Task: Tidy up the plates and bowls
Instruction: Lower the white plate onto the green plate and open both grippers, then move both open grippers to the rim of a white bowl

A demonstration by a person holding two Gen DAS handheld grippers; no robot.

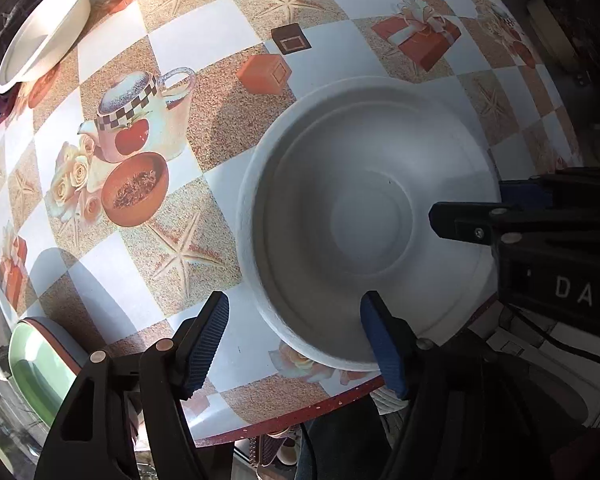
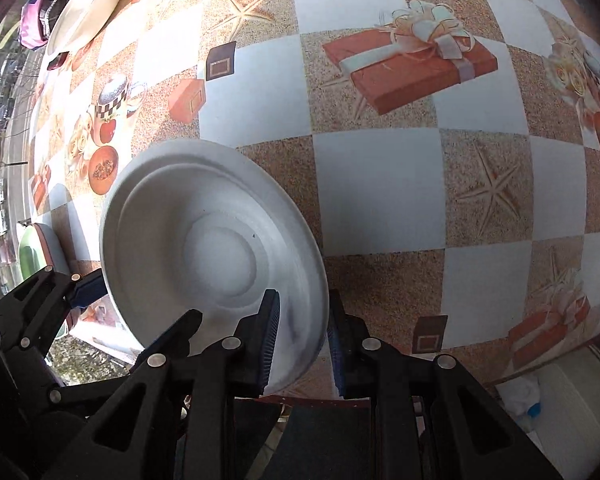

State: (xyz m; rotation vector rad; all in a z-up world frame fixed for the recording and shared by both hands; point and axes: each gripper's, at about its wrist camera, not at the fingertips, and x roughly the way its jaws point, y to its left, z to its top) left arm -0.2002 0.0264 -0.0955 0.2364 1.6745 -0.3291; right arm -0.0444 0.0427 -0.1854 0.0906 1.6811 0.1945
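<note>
Plates (image 1: pixel 44 36) far-left, green dish (image 1: pixel 32 364) near table (image 2: pixel 380 184) edge

The only readable lettering is "DAS", in pale capitals on the black body of the right gripper (image 1: pixel 464 222), seen at the right edge of the left wrist view and cut off by the frame; the right wrist view shows no legible text; the printed tablecloth (image 1: pixel 228 40) carries pictures, no words.

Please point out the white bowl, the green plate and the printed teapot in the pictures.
white bowl (image 1: pixel 372 216): left wrist view, flat inner bottom.
green plate (image 1: pixel 36 364): left wrist view, green inner surface.
printed teapot (image 1: pixel 140 120): left wrist view, its body on the tablecloth.
</note>
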